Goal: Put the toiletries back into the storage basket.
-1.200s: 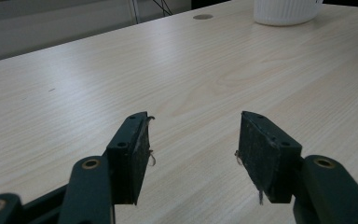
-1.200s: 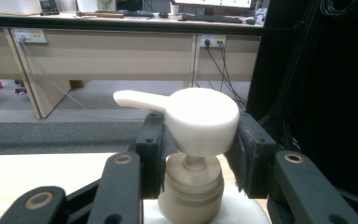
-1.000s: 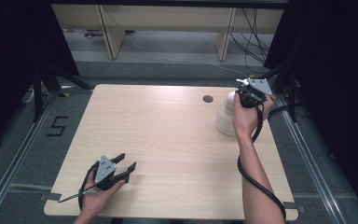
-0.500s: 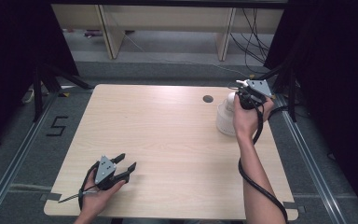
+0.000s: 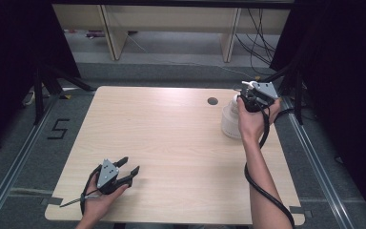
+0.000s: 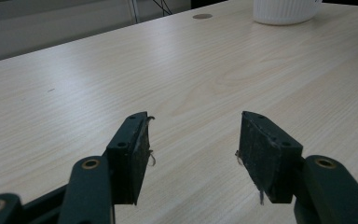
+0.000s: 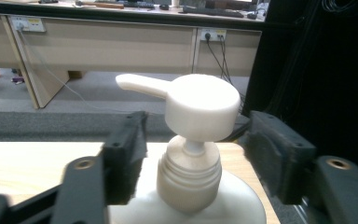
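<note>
A white pump bottle (image 5: 230,120) stands near the table's far right edge. In the right gripper view its pump head (image 7: 200,103) and ribbed neck (image 7: 189,173) sit between the two black jaws, with a gap on each side. My right gripper (image 5: 249,94) is open around the pump, held from above. My left gripper (image 5: 128,166) rests low at the table's near left, open with nothing between its fingers (image 6: 130,154). The bottle's ribbed base (image 6: 284,10) shows far off in the left gripper view.
The wooden table (image 5: 171,152) has a round cable hole (image 5: 212,101) near its far edge, left of the bottle. Wooden desks (image 5: 171,19) stand behind the table. Black cables trail from both grippers. A "5" is marked on the floor (image 5: 57,129) at left.
The right gripper has shifted slightly toward the far edge at the pump head. The left gripper has stayed put.
</note>
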Tool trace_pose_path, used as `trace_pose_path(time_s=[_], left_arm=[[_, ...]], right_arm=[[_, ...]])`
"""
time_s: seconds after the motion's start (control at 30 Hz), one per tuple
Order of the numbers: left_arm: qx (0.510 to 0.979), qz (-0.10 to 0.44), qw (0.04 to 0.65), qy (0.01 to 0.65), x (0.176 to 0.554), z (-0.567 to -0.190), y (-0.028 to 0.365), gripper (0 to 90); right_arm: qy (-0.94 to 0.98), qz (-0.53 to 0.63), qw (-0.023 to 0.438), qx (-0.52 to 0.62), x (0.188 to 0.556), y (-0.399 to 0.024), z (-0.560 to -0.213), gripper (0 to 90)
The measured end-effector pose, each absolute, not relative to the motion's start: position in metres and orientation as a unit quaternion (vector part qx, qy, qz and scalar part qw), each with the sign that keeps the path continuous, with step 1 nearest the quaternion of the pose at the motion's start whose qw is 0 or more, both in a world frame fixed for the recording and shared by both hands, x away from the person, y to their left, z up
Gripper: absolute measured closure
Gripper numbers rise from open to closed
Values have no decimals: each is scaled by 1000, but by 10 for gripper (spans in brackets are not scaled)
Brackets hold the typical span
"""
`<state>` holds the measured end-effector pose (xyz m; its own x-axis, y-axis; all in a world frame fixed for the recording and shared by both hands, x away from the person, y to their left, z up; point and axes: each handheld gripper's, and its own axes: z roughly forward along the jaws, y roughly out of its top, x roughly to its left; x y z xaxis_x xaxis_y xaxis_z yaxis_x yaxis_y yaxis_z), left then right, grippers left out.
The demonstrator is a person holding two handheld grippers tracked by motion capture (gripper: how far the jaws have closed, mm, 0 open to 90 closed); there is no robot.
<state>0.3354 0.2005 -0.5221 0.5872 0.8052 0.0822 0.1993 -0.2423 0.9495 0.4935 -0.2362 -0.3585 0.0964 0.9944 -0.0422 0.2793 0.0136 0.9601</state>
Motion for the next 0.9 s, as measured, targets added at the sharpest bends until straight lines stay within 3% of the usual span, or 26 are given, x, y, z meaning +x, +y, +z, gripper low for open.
trace_pose_path(time_s=[0.3, 0.9], left_arm=[[730, 299, 511, 341, 336, -522, 200, 428], [732, 298, 508, 343, 336, -522, 201, 428]], right_arm=[[553, 389, 453, 581, 488, -239, -357, 285], [563, 395, 444, 573, 469, -245, -361, 276]])
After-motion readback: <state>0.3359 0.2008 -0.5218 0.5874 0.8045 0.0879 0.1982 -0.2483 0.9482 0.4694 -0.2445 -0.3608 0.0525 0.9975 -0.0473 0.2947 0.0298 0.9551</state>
